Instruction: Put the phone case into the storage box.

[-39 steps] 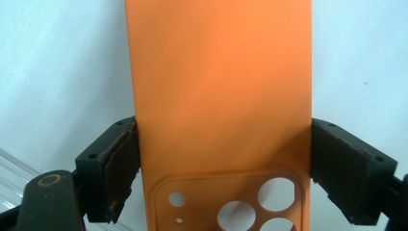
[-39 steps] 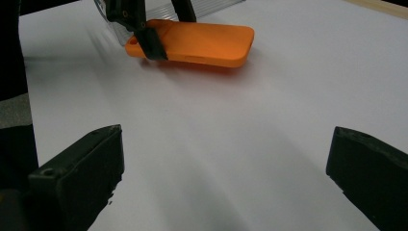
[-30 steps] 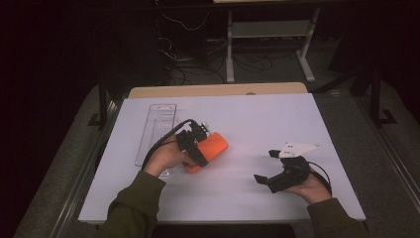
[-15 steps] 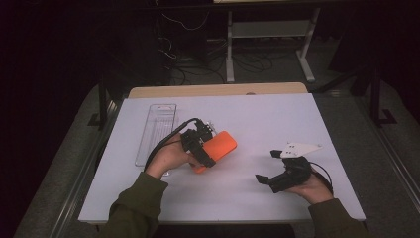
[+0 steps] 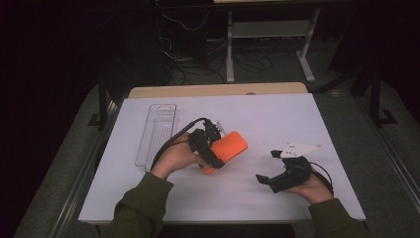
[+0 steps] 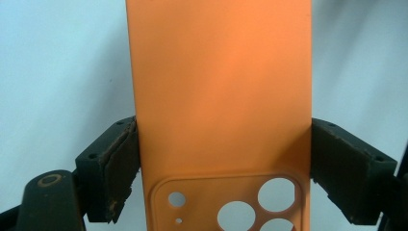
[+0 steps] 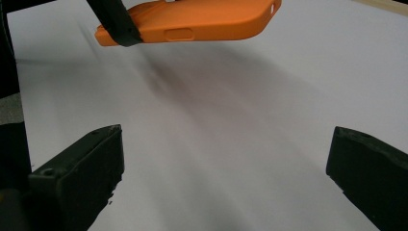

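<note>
While the left gripper [image 6: 221, 168] pinches the orange phone case [image 6: 219, 96] by its edges, right gripper [image 7: 226, 173] sits w/ jaws spread.

On the tabletop [image 5: 247, 114], the tray [image 5: 157, 133] lies far left; the phone case [image 5: 229, 146] sits just right of it, held above the surface in the left claw [image 5: 214, 151], with the right claw [image 5: 277, 171] well apart at right.

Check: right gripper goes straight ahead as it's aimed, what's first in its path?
Likely the orange phone case, held off the white table by the left gripper. The right gripper is open; depth is unclear, so it might pass beneath.
</note>
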